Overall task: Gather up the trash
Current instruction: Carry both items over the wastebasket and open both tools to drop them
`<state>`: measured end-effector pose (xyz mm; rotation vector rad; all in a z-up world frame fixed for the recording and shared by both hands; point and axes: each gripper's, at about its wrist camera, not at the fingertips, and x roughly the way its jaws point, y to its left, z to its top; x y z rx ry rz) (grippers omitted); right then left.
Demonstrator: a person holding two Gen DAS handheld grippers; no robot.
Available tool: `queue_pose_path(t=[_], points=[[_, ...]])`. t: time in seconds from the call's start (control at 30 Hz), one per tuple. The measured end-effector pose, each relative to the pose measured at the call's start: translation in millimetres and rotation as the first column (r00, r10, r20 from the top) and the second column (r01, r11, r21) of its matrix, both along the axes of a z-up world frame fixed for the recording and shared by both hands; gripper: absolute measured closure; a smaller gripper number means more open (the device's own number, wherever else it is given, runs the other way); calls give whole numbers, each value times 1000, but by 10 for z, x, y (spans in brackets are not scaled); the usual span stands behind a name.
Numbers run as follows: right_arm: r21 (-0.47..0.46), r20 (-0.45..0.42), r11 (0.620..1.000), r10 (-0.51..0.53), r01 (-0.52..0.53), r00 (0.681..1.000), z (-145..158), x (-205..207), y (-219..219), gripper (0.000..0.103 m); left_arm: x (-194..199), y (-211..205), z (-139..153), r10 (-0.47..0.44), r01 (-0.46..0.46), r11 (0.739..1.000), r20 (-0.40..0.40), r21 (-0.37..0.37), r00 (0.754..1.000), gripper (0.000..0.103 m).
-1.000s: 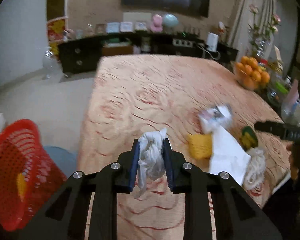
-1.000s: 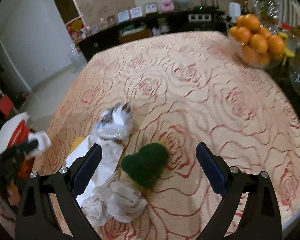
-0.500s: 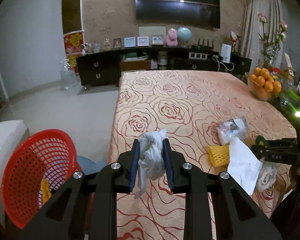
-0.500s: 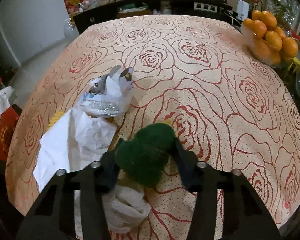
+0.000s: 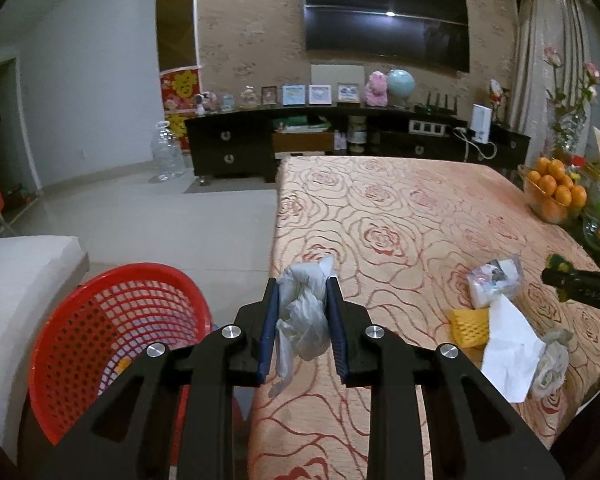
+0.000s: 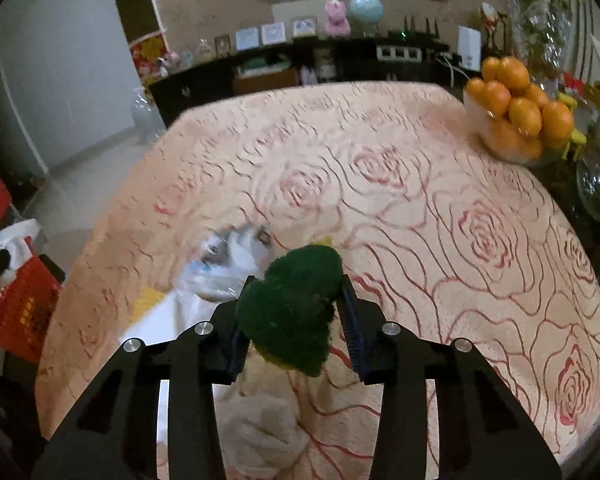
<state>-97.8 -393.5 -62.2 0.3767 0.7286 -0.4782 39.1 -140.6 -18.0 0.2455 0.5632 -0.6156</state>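
My left gripper (image 5: 302,284) is shut on a crumpled white plastic bag (image 5: 302,316), held above the table's left edge, with the red mesh basket (image 5: 100,340) on the floor down to its left. My right gripper (image 6: 298,280) has its jaws closing tight on a green scouring sponge (image 6: 292,308), both pads pressing its sides, just above the rose-patterned tablecloth (image 6: 460,240). On the cloth lie a clear wrapper (image 5: 494,280), a yellow foam net (image 5: 470,326), a white paper (image 5: 508,356) and a cream wad (image 6: 260,428). The right gripper (image 5: 580,280) also shows at the left wrist view's right edge.
A bowl of oranges (image 6: 520,116) stands at the table's far right, with glassware beside it. A white cushion (image 5: 20,280) sits left of the basket. A dark cabinet (image 5: 340,144) runs along the back wall, with bare floor before it.
The right gripper went from wide open around the sponge to shut on it and lifted it slightly. The left gripper, still holding the bag, rose and swung left, bringing the basket closer.
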Motion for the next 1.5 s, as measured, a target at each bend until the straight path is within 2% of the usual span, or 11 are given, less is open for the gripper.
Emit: queue_pose_path(t=[0.17,0.33,0.53,0.7,0.8,0.93,1.1,1.27,1.4,1.5], points=[[-33,53,997,68,-67,996,207,148,154,64,93,128,58,46,-46,999,6,-9,999,80],[-11,76,992,127,-127,989,324,386,281,64,223,383,215,115,-115,993,24,-25,993,80],[-42,89,973,230,-227,969,547,768,576,64,450,731,462,234,-233,972,79,-23,969,80],[-88,108,935,352,-343,930,814,1169,933,64,639,1033,511,311,-310,950,87,-28,946,80],[-97,122,902,431,-421,894,895,1391,1197,64,768,1244,414,363,-362,931,40,-36,931,80],[-84,115,861,508,-502,853,848,1624,1507,64,886,1439,261,402,-402,915,-23,-15,915,80],[-31,115,813,581,-582,806,777,1858,1841,64,924,1539,172,416,-416,909,-39,15,908,80],[-12,136,744,664,-669,736,804,1961,2237,64,914,1529,112,408,-406,913,-51,50,912,80],[-8,107,716,695,-698,711,709,2026,2441,64,897,1521,71,404,-401,914,-57,63,913,80],[24,82,712,698,-702,711,597,2075,2477,63,920,1514,50,407,-403,913,-62,71,911,80]])
